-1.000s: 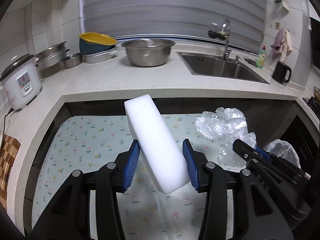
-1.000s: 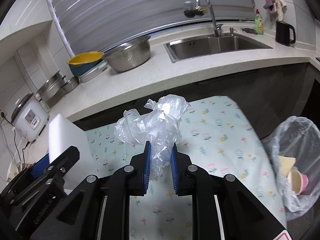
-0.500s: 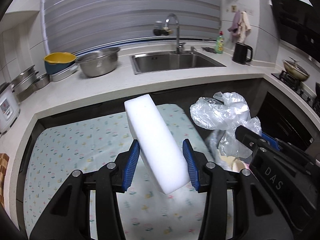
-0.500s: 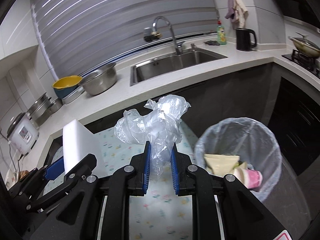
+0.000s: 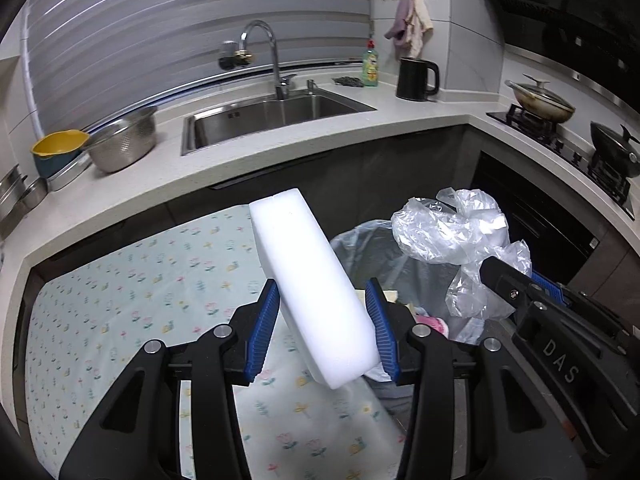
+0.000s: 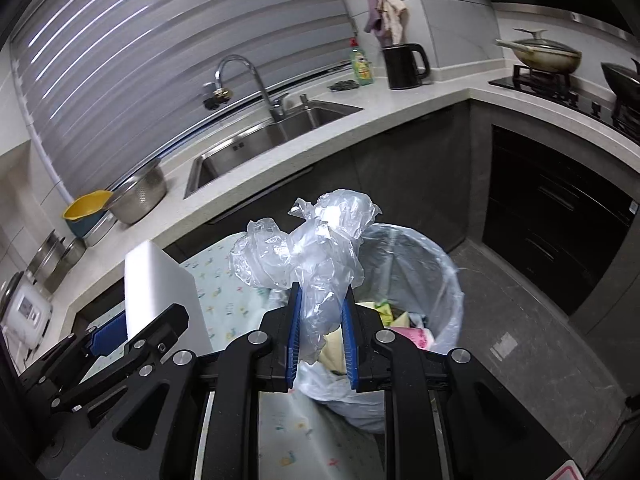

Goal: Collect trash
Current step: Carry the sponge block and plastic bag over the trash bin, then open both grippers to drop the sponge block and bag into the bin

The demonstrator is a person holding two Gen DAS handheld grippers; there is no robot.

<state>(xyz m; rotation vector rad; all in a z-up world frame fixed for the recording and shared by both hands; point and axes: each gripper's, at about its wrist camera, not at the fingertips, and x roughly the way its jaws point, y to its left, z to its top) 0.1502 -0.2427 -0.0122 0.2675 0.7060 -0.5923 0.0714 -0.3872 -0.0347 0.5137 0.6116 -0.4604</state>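
Left wrist view: left gripper (image 5: 323,330) clamped on white foam block (image 5: 310,280), frame centre, tilted, over the bench (image 5: 120,300) edge. Bin (image 5: 360,248) sits behind the block, mostly hidden. Judgement: carry further right before letting go.

Right wrist view: right gripper (image 6: 320,344) clamped on crumpled plastic bag (image 6: 308,248), directly above the bin's open mouth. Shows trash inside; release looks safe.

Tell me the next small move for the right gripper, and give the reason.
Probably ease the right gripper forward and open it. It is shut on the crumpled plastic bag, which sits over the near rim of the lined trash bin, so a short advance should drop it cleanly inside.
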